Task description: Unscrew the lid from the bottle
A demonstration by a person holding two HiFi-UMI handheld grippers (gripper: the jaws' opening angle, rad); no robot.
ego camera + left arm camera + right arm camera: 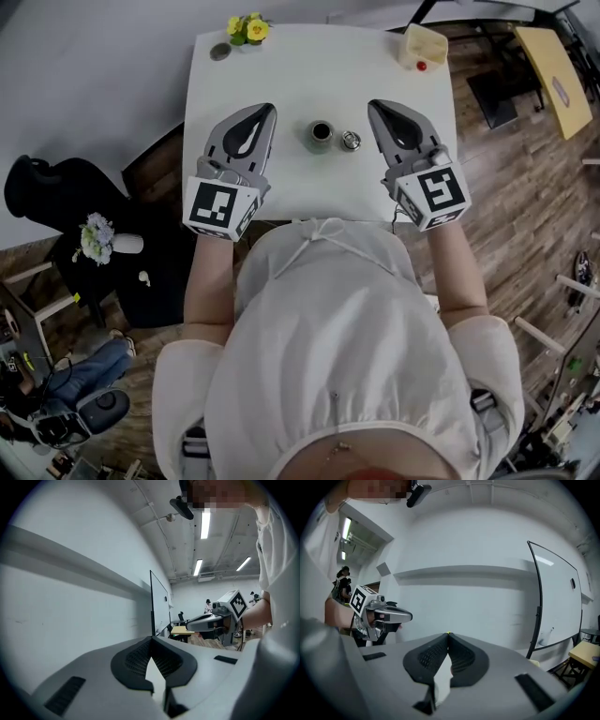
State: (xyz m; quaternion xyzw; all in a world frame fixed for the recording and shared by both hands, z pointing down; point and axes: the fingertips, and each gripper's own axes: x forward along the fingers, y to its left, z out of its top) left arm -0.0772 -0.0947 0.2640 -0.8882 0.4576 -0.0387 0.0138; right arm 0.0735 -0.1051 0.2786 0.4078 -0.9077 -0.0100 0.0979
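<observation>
1. The bottle point(321, 135) stands open in the middle of the bench point(281, 56). Its lid point(351, 141) lies just beside it at 3 o'clock.
2. The left tool point(269, 111), at the bottle's 9 o'clock, is closed on nothing.
3. The right tool point(374, 106), at 3 o'clock past the lid, is likewise closed and empty.
4. Yellow flowers point(247, 28) sit at the bench's 11 o'clock.

White table point(281, 84) looks smooth and matt, and on it the bottle point(321, 135) and lid point(351, 141) show grey metal with a slight sheen. Left gripper point(271, 109) and right gripper point(372, 104) are matt grey plastic with black rough-textured pads point(140, 657). Floor point(506, 187) is wood plank; the person's top point(347, 356) is soft white cloth.
</observation>
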